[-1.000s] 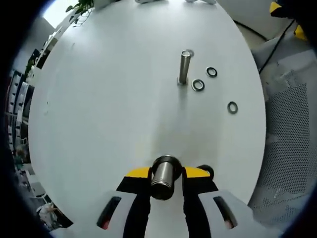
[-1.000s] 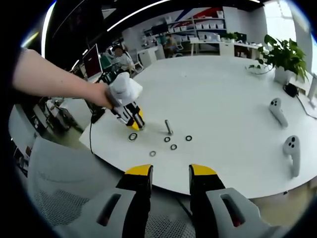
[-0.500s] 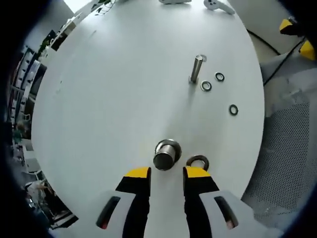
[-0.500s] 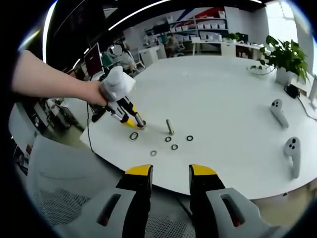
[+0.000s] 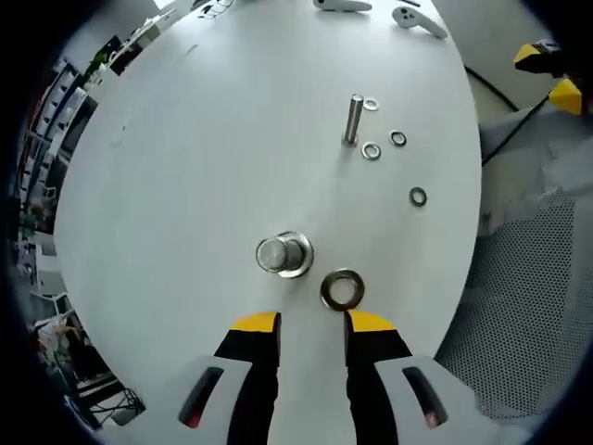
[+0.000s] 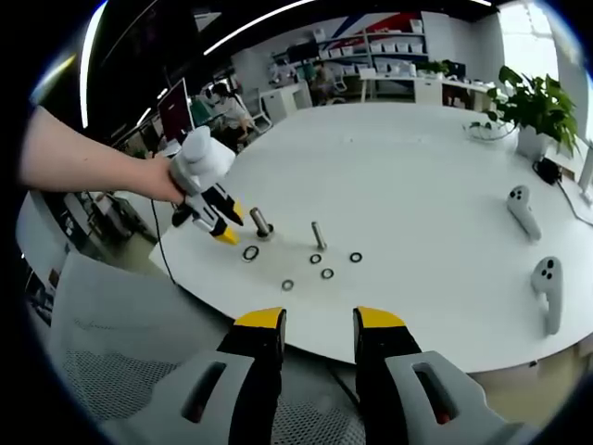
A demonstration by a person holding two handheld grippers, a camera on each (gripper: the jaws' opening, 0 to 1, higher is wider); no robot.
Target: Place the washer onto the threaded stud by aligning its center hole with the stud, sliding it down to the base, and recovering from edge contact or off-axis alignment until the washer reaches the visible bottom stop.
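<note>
A thick steel stud (image 5: 284,255) stands upright on the white round table (image 5: 185,167), just ahead of my left gripper (image 5: 313,324), which is open with nothing between its jaws. A large dark washer (image 5: 342,289) lies flat on the table to the stud's right, near the right jaw tip. In the right gripper view, a hand holds the left gripper (image 6: 220,222) beside the thick stud (image 6: 261,222), with the large washer (image 6: 250,252) in front of it. My right gripper (image 6: 320,320) hangs open off the table's near edge, away from both.
A thin stud (image 5: 353,119) stands farther on, with several small washers (image 5: 372,151) around it. Two white controllers (image 6: 519,209) lie at the table's far side, near a potted plant (image 6: 533,107). A mesh chair (image 5: 528,278) sits by the table edge.
My left gripper has let go of the thick stud and drawn back; the stud now stands alone on the table. The right gripper has stayed put.
</note>
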